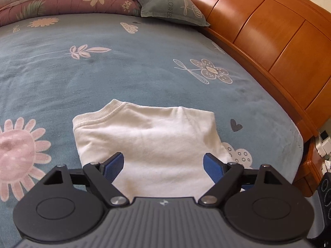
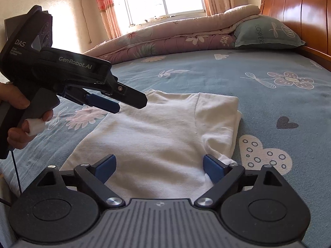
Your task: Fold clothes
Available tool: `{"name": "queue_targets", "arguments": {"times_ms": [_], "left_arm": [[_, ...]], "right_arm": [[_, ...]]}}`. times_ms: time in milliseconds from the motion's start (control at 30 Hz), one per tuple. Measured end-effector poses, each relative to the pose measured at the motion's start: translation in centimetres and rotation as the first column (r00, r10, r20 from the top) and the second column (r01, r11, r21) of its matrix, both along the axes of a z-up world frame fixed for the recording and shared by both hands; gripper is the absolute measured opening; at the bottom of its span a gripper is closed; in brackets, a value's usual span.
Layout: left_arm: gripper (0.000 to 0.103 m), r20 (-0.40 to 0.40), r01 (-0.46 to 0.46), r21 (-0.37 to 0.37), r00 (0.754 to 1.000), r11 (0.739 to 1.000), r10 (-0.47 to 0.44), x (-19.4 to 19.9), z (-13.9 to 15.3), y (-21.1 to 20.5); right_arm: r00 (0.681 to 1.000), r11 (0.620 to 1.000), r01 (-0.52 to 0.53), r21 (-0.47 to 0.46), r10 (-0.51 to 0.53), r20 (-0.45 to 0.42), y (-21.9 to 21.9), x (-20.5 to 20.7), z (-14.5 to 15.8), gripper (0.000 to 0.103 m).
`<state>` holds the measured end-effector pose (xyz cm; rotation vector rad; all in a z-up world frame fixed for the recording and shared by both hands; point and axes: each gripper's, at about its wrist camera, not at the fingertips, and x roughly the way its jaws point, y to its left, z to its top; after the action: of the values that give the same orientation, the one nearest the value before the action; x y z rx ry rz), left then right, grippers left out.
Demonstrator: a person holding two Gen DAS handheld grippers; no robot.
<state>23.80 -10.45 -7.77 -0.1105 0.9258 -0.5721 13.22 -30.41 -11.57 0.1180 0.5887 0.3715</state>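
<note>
White cotton shirt [image 1: 149, 136] lies flat on the bed [image 1: 51, 78], partly folded: body smoothed, right-hand side turned in, ribbed neckline toward the far end. In the right wrist view the same shirt [image 2: 165, 136] shows a sleeve fold along its right edge, with a small bunch of fabric near the lower right corner. The bed is covered by a blue-grey sheet printed with flowers, hearts and clouds.

Left hand-held gripper [image 1: 163, 165]: jaws spread wide, blue pads apart, nothing between them but the shirt surface below. No fabric is pinched. Seen from the right wrist camera, the left hand-held gripper [image 2: 124, 103] hangs above the shirt's neckline end, held by a person's hand [image 2: 18, 111] on its pistol-style handle; a white wrap sits on one finger.

Right hand-held gripper [image 2: 159, 167]: jaws also spread wide, over the near hem of the shirt. Its right pad [image 2: 213, 169] sits just beside the bunched corner of fabric; whether it touches cannot be told. Nothing is gripped.

Background: folded quilt [image 2: 175, 35] and a grey-green pillow [image 2: 266, 33] at the far side of the bed, wooden headboard [image 1: 269, 37] along the right, window with patterned curtains [image 2: 105, 6] behind.
</note>
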Motion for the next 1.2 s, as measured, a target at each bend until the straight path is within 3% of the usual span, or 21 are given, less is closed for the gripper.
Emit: {"name": "queue_targets", "arguments": {"times_ms": [67, 200, 300, 500, 600, 700, 833, 1033, 1200], "left_arm": [[0.084, -0.044, -0.005, 0.004, 0.999, 1.0, 0.005, -0.4, -1.2, 0.0], [0.084, -0.026, 0.008, 0.007, 1.0, 1.0, -0.008, -1.8, 0.0, -0.1], [0.085, -0.032, 0.037, -0.046, 0.999, 0.998, -0.038, -3.4, 1.0, 0.1], [0.085, -0.098, 0.008, -0.08, 0.995, 0.997, -0.016, -4.8, -0.7, 1.1], [0.086, -0.024, -0.016, -0.046, 1.0, 0.999, 0.015, -5.2, 1.5, 2.1], [0.087, 0.031, -0.067, 0.009, 0.997, 0.998, 0.067, -5.5, 3.0, 3.3], [0.088, 0.046, -0.117, 0.038, 0.992, 0.992, 0.115, -6.3, 3.3, 4.8], [0.088, 0.084, -0.149, 0.068, 0.986, 0.986, 0.143, -7.6, 3.6, 6.8], [0.088, 0.126, -0.185, 0.107, 0.977, 0.977, 0.171, -8.1, 4.4, 7.8]], "right_arm": [[1.0, 1.0, -0.002, -0.014, 0.002, 0.001, 0.2, 0.0, 0.0, 0.095], [1.0, 1.0, -0.009, -0.021, 0.009, -0.009, 0.5, 0.0, 0.1, 0.099], [1.0, 1.0, -0.009, -0.027, 0.009, -0.006, 0.6, -0.1, 0.0, 0.101], [1.0, 0.996, -0.012, -0.091, 0.011, -0.012, 1.7, -0.2, 0.2, 0.103], [1.0, 0.993, 0.006, -0.121, -0.009, -0.026, 2.1, -0.3, 1.1, 0.103], [1.0, 0.997, 0.001, -0.077, -0.003, -0.021, 2.6, -0.1, 2.3, 0.103], [0.998, 0.996, -0.062, -0.06, 0.062, -0.008, 4.4, 0.6, 3.0, 0.103], [0.995, 0.997, -0.076, -0.002, 0.075, -0.073, 5.1, 1.2, 1.0, 0.103], [0.996, 0.998, -0.06, 0.004, 0.06, -0.067, 5.7, 1.3, 3.1, 0.103]]}}
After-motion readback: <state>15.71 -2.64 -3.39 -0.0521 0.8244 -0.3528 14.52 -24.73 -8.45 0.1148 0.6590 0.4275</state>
